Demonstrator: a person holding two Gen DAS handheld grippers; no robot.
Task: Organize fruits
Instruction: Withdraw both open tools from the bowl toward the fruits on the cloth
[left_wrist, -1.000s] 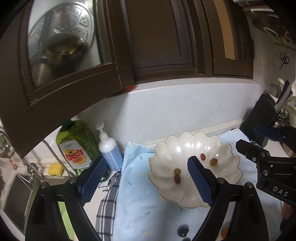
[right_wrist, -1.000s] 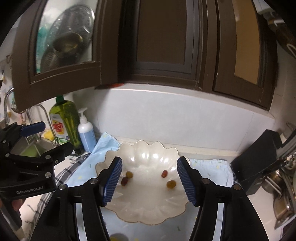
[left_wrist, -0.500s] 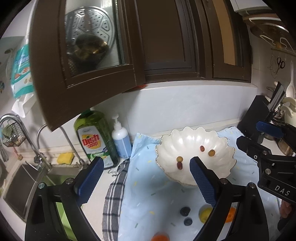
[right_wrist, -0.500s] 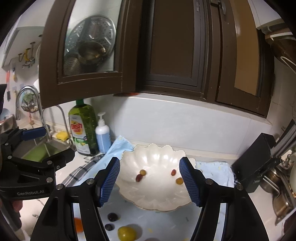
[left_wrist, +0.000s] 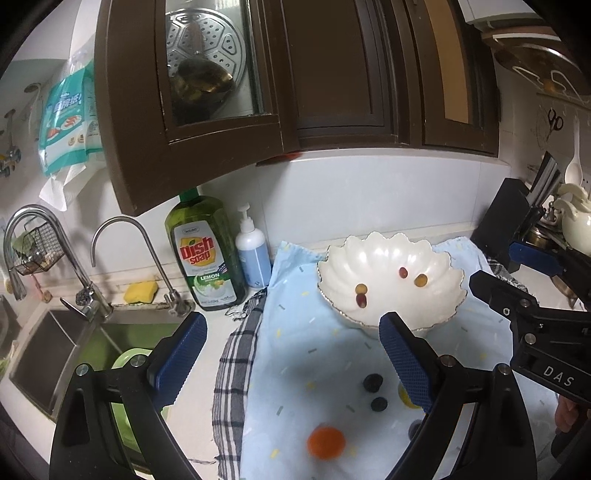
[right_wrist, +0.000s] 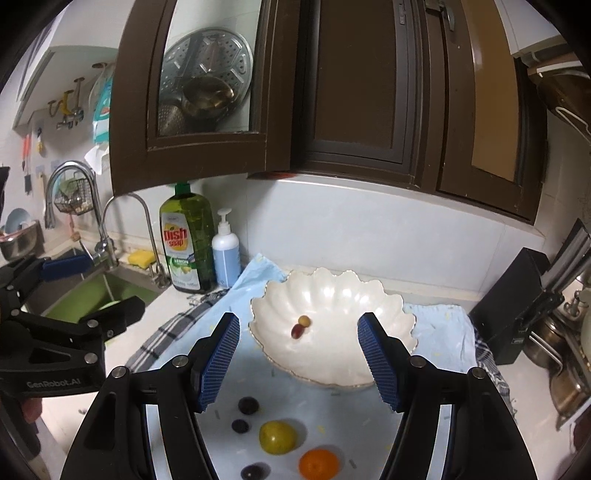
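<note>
A white scalloped bowl stands on a light blue cloth and holds several small grapes. In front of the bowl, loose fruit lies on the cloth: an orange, a yellow fruit, and dark berries. My left gripper hovers open and empty, short of the bowl and to its left. Open and empty too, my right gripper hangs over the loose fruit and faces the bowl.
A dish soap bottle, a pump bottle and a yellow sponge stand by the sink and taps on the left. A black knife block and pots sit to the right. Brown cabinets overhang the counter.
Both grippers have drawn back from the bowl, which looks smaller now. The loose fruit on the cloth has come into view. The right jaws stand slightly wider.
</note>
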